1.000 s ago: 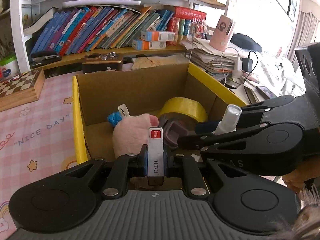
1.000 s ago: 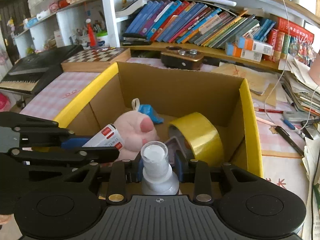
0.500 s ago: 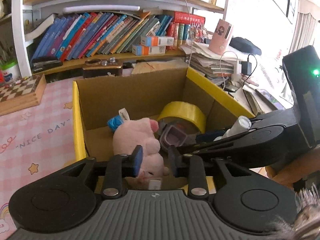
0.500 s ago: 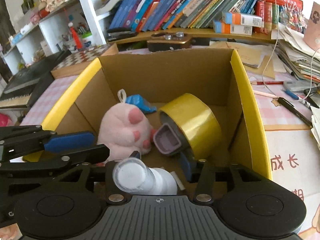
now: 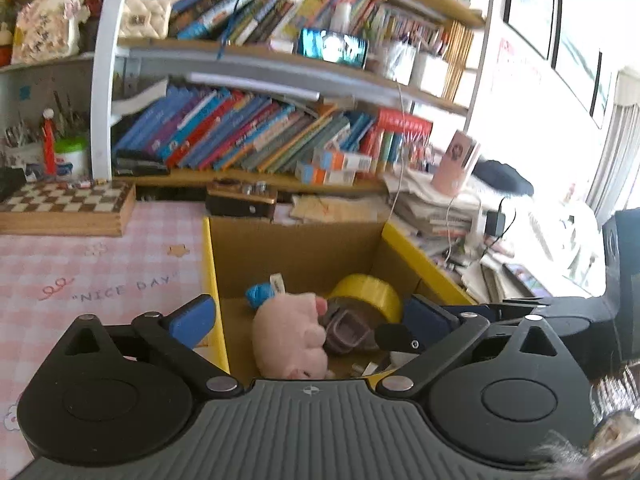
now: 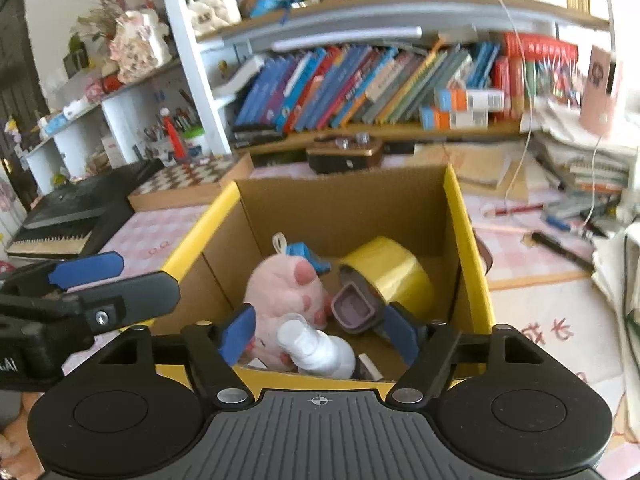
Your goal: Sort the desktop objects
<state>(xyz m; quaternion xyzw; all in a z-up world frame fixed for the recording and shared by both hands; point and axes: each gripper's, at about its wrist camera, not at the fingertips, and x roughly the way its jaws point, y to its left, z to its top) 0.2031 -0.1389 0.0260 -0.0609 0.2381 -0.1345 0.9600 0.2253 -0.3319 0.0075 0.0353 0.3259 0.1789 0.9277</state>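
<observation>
The left gripper (image 5: 310, 320) has just been opening and stands spread wide with nothing between its blue pads, above the yellow-rimmed cardboard box (image 6: 466, 232). The right gripper (image 6: 318, 332) has also just been opening; the white spray bottle (image 6: 320, 350) lies loose between its parted fingers, inside the box against the pink plush toy (image 6: 284, 292), near the yellow tape roll (image 6: 394, 272). The pink checked mat (image 5: 100, 276) reads "NICE DAY".
</observation>
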